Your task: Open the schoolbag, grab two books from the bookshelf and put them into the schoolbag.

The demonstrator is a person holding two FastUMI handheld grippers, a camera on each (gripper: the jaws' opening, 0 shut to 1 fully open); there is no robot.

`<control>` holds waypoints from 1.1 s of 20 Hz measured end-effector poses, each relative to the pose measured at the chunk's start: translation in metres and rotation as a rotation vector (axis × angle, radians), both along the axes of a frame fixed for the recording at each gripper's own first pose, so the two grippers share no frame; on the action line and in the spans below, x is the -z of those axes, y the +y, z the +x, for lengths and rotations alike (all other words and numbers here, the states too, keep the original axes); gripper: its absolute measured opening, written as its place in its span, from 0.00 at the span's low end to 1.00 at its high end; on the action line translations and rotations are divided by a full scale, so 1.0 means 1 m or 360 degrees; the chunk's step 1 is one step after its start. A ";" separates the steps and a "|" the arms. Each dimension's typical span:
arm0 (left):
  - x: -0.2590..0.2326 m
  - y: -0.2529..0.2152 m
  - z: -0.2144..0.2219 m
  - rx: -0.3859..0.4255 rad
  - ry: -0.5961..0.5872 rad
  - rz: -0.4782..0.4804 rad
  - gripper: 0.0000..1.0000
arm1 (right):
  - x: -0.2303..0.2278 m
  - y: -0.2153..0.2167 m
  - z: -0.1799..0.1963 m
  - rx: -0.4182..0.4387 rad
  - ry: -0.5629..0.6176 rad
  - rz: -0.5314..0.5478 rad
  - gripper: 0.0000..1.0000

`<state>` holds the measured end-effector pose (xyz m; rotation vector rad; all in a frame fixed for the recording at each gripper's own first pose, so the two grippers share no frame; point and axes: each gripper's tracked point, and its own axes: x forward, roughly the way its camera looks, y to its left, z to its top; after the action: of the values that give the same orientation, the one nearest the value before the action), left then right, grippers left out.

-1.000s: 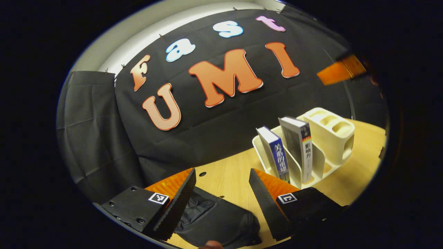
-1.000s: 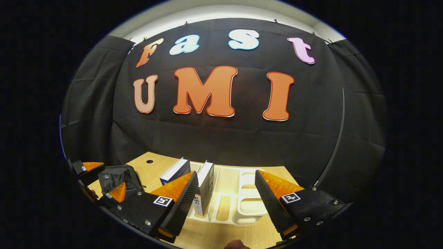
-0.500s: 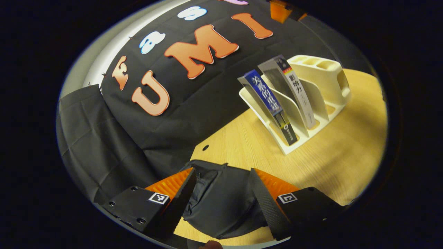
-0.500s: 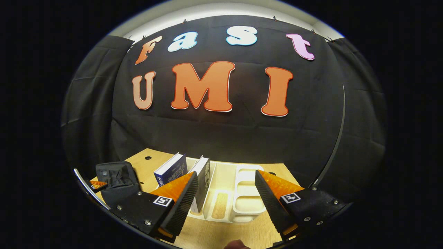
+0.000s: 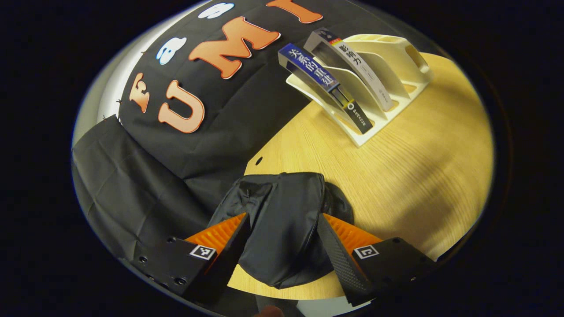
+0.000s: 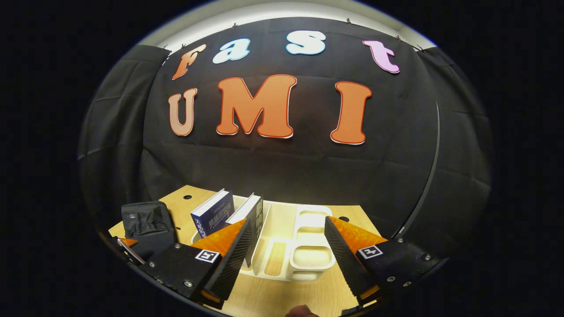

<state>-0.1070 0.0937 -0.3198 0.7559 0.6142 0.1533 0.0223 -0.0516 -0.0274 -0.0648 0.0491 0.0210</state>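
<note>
Black cloth (image 6: 282, 171) is hanging as the booth's wall, its folds catching soft light. A pale strip of wall (image 6: 282, 9) is showing at 12 o'clock, while a light wooden table (image 5: 423, 176) is spreading toward 4 o'clock.

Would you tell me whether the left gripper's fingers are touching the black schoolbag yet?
Cannot tell. In the left gripper view the open left gripper frames the schoolbag between its fingers, but overlap hides whether there is contact or a gap.

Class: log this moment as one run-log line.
left tongs: open over bag | right tongs: open | books: shelved | bag: closed
</note>
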 end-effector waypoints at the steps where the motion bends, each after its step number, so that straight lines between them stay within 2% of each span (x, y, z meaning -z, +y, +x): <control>1: 0.006 0.000 -0.003 -0.0003 0.0024 0.0016 0.98 | 0.002 -0.003 0.000 -0.0001 0.0000 0.0003 0.98; 7: 0.011 0.023 -0.002 -0.0058 0.0072 0.0182 0.96 | 0.003 -0.013 -0.004 -0.0022 0.0000 -0.0010 0.98; 13: 0.010 0.038 0.008 -0.0091 0.0098 0.0273 0.96 | 0.006 -0.026 -0.011 -0.0043 -0.0005 0.0010 0.98; 15: 0.014 0.041 0.012 -0.0101 0.0119 0.0289 0.93 | 0.006 -0.030 -0.014 -0.0050 -0.0002 0.0009 0.98; 19: 0.025 0.045 0.017 -0.0107 0.0209 0.0261 0.78 | 0.006 -0.041 -0.021 -0.0056 -0.0014 -0.0006 0.98; 21: 0.029 0.043 0.017 -0.0105 0.0255 0.0212 0.63 | 0.007 -0.047 -0.025 -0.0051 -0.0017 0.0005 0.98; 22: 0.032 0.040 0.016 -0.0104 0.0297 0.0188 0.49 | 0.007 -0.050 -0.026 -0.0045 -0.0017 0.0015 0.98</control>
<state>-0.0914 0.1341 -0.3517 0.8710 0.8132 0.1817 -0.0041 -0.1012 -0.0345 -0.0563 0.0373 0.0494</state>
